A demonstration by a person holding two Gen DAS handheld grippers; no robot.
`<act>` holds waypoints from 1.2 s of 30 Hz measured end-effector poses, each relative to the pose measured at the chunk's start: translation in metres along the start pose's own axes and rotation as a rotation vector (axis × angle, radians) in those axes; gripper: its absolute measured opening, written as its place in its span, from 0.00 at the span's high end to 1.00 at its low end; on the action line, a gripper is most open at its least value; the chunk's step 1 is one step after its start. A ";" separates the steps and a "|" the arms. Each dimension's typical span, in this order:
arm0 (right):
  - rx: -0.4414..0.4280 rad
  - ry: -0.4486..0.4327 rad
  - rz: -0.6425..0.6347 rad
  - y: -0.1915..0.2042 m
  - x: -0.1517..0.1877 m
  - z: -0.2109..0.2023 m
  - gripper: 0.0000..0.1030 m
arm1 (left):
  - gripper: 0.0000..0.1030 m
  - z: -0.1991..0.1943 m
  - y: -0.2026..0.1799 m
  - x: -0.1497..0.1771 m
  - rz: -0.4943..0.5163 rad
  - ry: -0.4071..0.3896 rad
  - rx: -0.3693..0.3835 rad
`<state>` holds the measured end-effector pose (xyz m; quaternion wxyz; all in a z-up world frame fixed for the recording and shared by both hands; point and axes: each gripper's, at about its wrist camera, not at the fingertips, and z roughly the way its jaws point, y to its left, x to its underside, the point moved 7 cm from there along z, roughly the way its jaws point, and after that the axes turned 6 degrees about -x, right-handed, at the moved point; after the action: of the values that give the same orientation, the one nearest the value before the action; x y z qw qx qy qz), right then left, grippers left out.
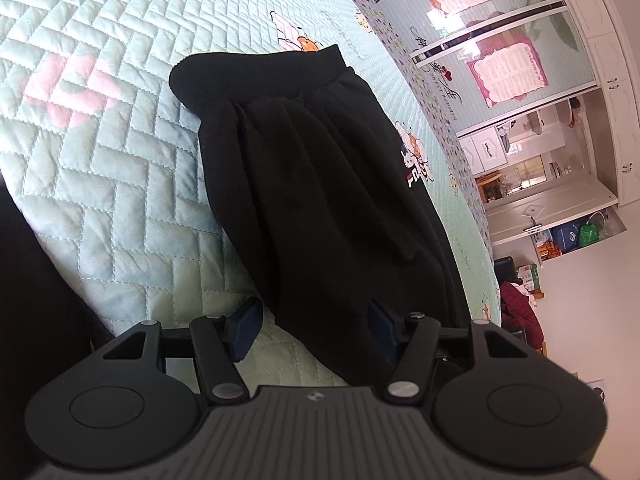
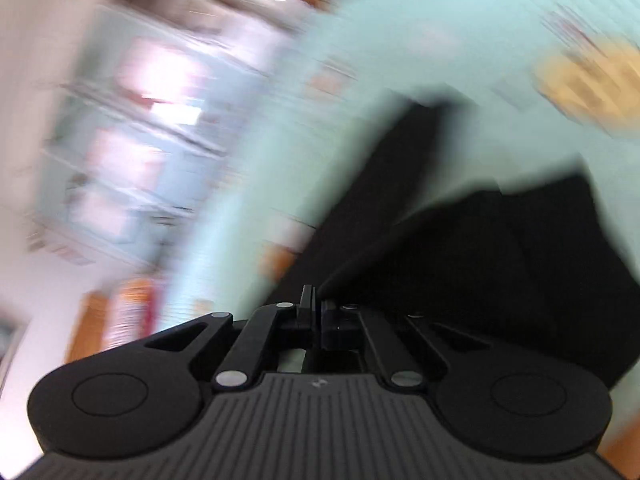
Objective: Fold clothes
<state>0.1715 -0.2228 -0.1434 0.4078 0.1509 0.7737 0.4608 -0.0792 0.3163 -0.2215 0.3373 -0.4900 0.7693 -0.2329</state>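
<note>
We are over a bed covered by a mint quilted bedspread [image 1: 100, 168] with pink flowers and cartoon prints, glass-fronted cabinets [image 1: 500, 52] behind it. On it, near the far edge, lies a pair of black trousers [image 1: 320, 184], waistband [image 1: 256, 68] away from us, legs laid together and running toward the left gripper [image 1: 316, 330], whose fingers stand spread on either side of the leg end. The right gripper [image 2: 314, 304] has its fingers pressed together; dark cloth rises from them, so we judge they pinch a fold, though the blur leaves that unsure. The fabric looks soft, thick and limp, so it should drape and sag; the hems and waistband seem the best holds. We see no containers.
</note>
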 end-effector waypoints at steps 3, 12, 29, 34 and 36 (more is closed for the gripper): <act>-0.082 -0.011 -0.123 0.025 0.000 -0.020 0.99 | 0.41 -0.002 0.002 -0.001 -0.009 -0.004 0.004; 0.148 0.128 0.052 -0.093 0.072 -0.089 0.94 | 0.41 0.000 0.000 -0.001 0.000 0.000 0.002; 0.175 -0.098 0.091 -0.131 -0.019 -0.049 0.54 | 0.41 0.000 -0.005 0.003 0.036 -0.004 -0.042; 0.195 -0.190 0.067 -0.128 -0.030 -0.058 0.93 | 0.41 0.001 -0.005 0.001 0.035 -0.003 -0.044; 0.200 -0.248 0.059 -0.128 -0.036 -0.071 0.95 | 0.41 0.002 -0.004 0.001 0.030 -0.003 -0.034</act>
<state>0.1573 -0.3546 -0.2153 0.4693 0.2692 0.7547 0.3710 -0.0755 0.3140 -0.2204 0.3334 -0.4844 0.7800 -0.2139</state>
